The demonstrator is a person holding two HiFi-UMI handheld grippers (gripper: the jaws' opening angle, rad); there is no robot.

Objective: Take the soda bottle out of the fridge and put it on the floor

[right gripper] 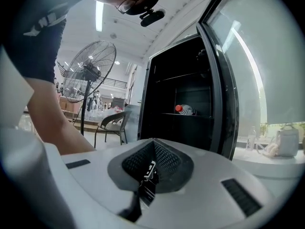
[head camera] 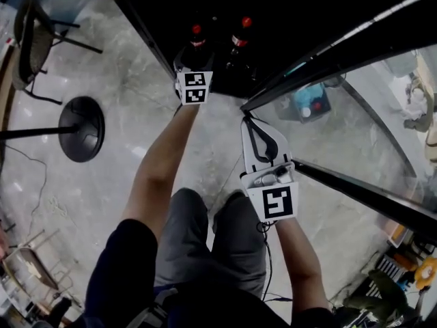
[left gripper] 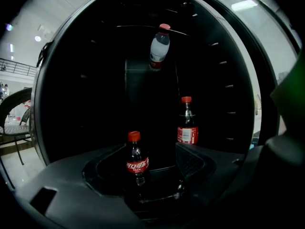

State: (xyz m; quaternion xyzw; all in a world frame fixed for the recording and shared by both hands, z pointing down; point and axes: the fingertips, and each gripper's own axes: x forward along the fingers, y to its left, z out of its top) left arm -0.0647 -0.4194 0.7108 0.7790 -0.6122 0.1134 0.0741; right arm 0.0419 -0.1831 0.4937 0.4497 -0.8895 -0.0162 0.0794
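Left gripper [head camera: 192, 59] [left gripper: 152, 162]: hand-held, marker cube on its back, reaching into the open fridge [left gripper: 90, 85] at the bottom level; jaws spread wide, released, gripping nothing. Soda bottle [left gripper: 137, 159] [head camera: 197, 41]: dark drink, red cap, red label, upright on the fridge bottom, standing in the gap between the left jaws, pads not pressing on it, closer to the left jaw than to the right. Second soda bottle [left gripper: 187, 126] [head camera: 240, 44]: same kind, upright, further back and to the right, outside the jaws. Clear bottle [left gripper: 160, 46] [right gripper: 185, 109]: red cap, pale label, on a shelf [right gripper: 186, 114] higher up; lying down in the right gripper view. Right gripper [head camera: 255, 123] [right gripper: 152, 147]: white, held outside the fridge, just beside the lower edge of the glass door [head camera: 372, 108]; jaws clenched together on nothing, pointing toward the fridge opening. Glass door: swung open to the right. Floor [head camera: 116, 176]: pale marbled stone, no bottle on it. Fan [right gripper: 88, 73]: on a pole, round black base [head camera: 82, 128] at the left, well apart from the fridge. Chair [right gripper: 112, 123] [head camera: 31, 50]: dark frame, near the fan
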